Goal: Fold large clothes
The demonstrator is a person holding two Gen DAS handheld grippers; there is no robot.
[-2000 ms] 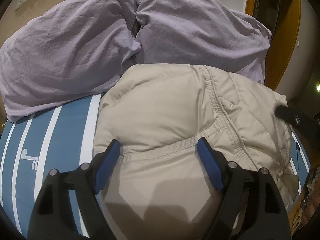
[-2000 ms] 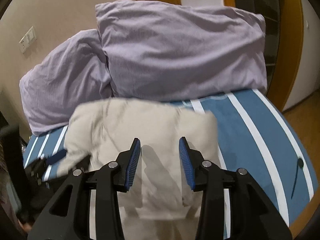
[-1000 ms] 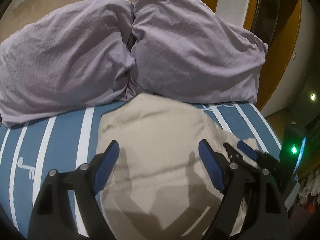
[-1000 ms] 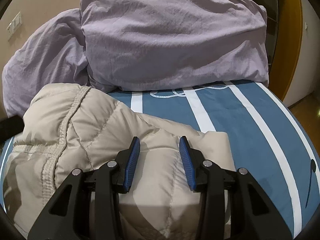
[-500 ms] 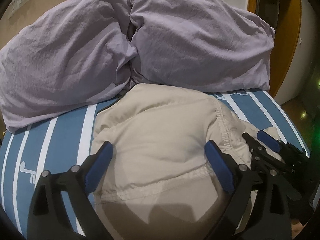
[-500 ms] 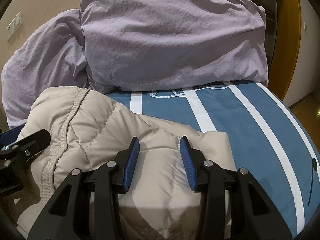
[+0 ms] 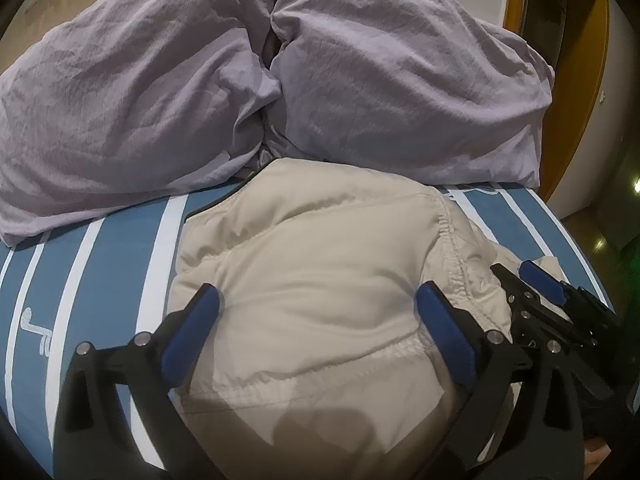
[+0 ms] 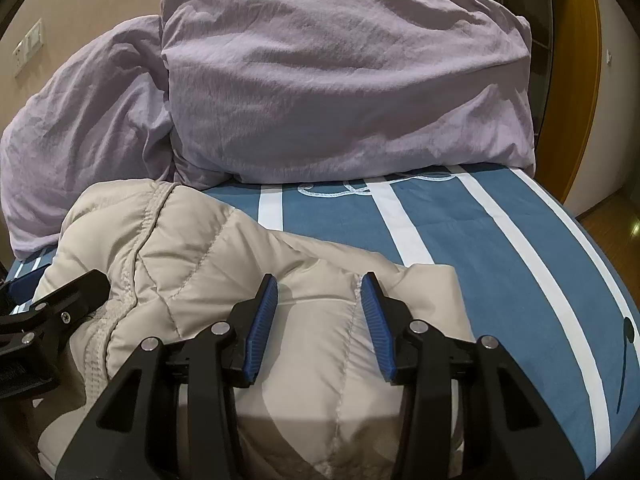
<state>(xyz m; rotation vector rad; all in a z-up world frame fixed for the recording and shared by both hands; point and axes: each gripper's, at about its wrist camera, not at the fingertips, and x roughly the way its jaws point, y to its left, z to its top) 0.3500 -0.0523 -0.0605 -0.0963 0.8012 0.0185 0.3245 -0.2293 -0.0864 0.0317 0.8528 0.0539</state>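
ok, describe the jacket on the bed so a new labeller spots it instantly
Start at the bed, blue cover with white stripes, two lilac pillows piled at its head. The jacket lies bunched in front of the pillows, toward the left. It is the only beige, quilted, puffy thing there, with stitched seams and a gathered hem.

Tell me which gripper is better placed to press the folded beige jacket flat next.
Probably the left gripper. Its jaws are opening wide over the middle of the beige puffer jacket, straddling the puffy bulk. The right gripper sits, jaws apart, over the jacket's corner near the striped bedsheet.
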